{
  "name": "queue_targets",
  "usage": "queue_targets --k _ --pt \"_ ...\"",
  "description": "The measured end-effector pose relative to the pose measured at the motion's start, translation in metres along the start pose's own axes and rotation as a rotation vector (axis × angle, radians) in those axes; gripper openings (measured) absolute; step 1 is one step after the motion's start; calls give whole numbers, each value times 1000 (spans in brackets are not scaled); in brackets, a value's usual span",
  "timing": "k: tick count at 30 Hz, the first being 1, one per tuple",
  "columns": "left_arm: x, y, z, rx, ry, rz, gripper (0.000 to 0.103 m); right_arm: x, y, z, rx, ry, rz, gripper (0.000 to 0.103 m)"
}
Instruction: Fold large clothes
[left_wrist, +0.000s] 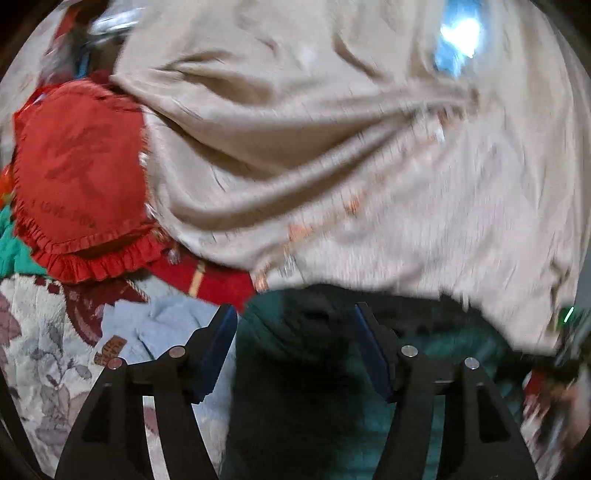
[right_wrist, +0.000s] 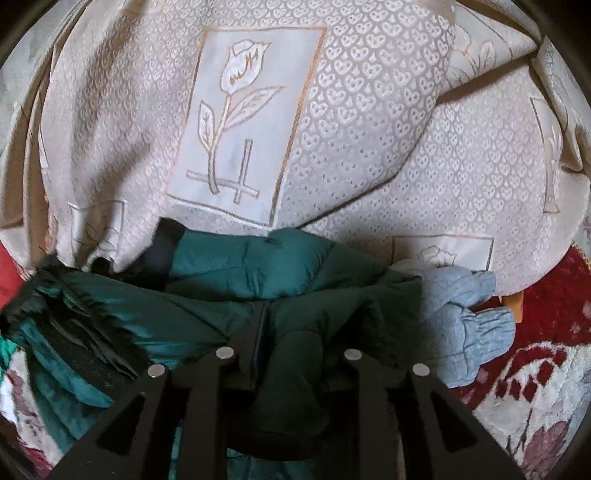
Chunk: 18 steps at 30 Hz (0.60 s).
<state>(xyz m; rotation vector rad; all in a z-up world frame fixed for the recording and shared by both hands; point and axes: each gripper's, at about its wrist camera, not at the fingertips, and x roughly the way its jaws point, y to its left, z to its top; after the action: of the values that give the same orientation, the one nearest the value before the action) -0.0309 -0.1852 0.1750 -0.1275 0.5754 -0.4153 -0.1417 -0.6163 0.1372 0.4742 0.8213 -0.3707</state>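
A dark teal puffy jacket (right_wrist: 258, 266) with a black fur trim (right_wrist: 44, 291) lies bunched on the floor rug in front of a beige-covered seat. My right gripper (right_wrist: 295, 343) points down into it. A thick fold of the jacket is bunched between its jaws and covers the right finger, so only the left finger (right_wrist: 255, 332) shows. In the left wrist view the same jacket (left_wrist: 314, 387) lies dark below my left gripper (left_wrist: 295, 332). That gripper is open, its blue pads (left_wrist: 221, 336) wide apart and holding nothing. This view is blurred.
A beige tulip-patterned cloth (right_wrist: 332, 110) drapes the furniture behind and fills the left wrist view (left_wrist: 332, 147). A red ruffled cushion (left_wrist: 81, 177) sits at the left. A light blue garment (right_wrist: 461, 321) lies beside the jacket, over a red floral rug (right_wrist: 535, 387).
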Motion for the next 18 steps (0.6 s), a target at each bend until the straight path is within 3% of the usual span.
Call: queue_targets --k 2,4,6,11,15,18 --pt "20 -10 -11 47 73 25 46 -13 -5 2 32 -34 71 52" --pt "37 -14 -21 62 128 51 46 -31 -7 0 68 -71 130 65" --pt "59 -13 -29 55 181 80 46 -48 -4 -2 60 -105 132 66" --pt "77 -9 -35 44 182 110 46 -88 18 -12 -63 -220 149 71" --pt "84 -10 -35 51 191 129 46 -70 56 -15 -223 -141 159 71" --pt "85 -12 -37 62 189 141 46 -35 77 -18 -306 -80 66 71"
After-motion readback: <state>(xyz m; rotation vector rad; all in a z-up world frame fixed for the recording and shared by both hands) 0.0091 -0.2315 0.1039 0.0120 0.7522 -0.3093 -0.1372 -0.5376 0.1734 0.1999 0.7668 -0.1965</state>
